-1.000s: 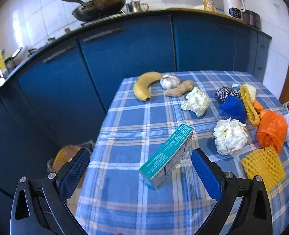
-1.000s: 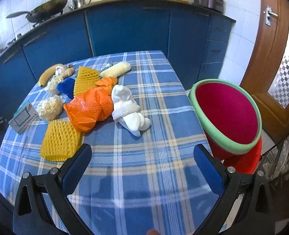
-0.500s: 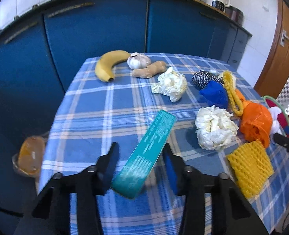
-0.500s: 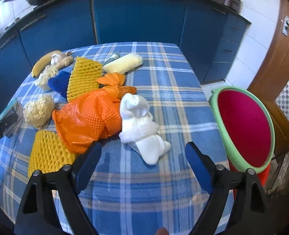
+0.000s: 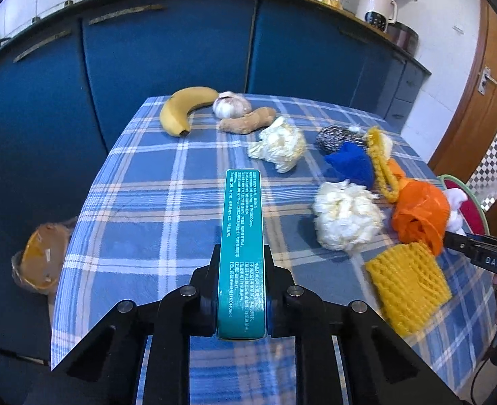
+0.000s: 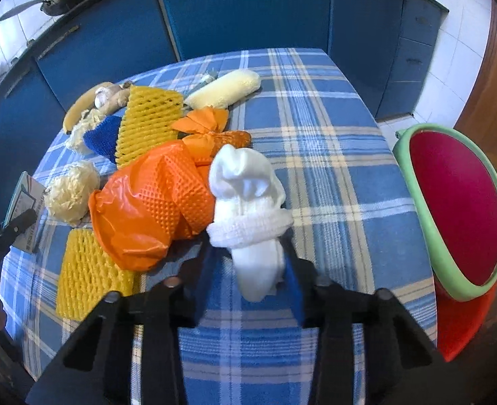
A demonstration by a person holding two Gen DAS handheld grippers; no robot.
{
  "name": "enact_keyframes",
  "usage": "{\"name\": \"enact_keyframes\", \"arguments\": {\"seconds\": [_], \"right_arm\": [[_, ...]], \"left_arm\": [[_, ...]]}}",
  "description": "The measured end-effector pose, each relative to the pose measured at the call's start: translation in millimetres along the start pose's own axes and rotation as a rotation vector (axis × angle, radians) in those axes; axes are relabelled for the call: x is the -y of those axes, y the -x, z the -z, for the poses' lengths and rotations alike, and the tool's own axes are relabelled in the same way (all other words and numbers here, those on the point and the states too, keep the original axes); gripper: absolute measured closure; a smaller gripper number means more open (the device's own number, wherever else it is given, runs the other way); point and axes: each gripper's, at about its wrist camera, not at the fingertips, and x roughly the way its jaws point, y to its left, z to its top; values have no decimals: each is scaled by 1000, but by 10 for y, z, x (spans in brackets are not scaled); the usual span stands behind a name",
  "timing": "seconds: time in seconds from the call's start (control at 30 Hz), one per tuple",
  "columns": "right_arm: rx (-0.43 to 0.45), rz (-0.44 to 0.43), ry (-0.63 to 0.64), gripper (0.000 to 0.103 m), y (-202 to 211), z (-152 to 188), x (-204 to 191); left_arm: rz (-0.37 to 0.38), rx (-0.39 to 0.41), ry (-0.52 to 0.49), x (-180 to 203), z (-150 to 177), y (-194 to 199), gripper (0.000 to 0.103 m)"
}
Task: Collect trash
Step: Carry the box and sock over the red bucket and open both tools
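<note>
My left gripper is shut on a teal cardboard box and holds it edge-up above the checked tablecloth. My right gripper is narrowed around the near end of a rolled white sock; a small gap still shows beside the left finger. Beside the sock lie an orange plastic bag, yellow foam nets and crumpled white paper balls. A red bin with a green rim stands off the table's right side.
A banana, garlic and ginger lie at the table's far end, with a blue scrubber and steel wool. Blue cabinets stand behind. A bagged item lies on the floor at left.
My left gripper closed on the teal box and lifted it. My right gripper moved forward over the white sock and its fingers narrowed around it.
</note>
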Motion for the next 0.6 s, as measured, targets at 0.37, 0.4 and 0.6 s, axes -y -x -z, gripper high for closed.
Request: {"name": "enact_keyframes", "arguments": {"seconds": [0.37, 0.4, 0.6], "right_arm": [[90, -36, 40, 87, 373, 101, -3], [98, -39, 43, 87, 418, 108, 9], [152, -44, 39, 88, 766, 156, 148]], "left_arm": [[48, 60, -36, 372, -64, 395, 84], [53, 67, -45, 430, -79, 432, 84], [101, 82, -89, 778, -156, 570, 84]]}}
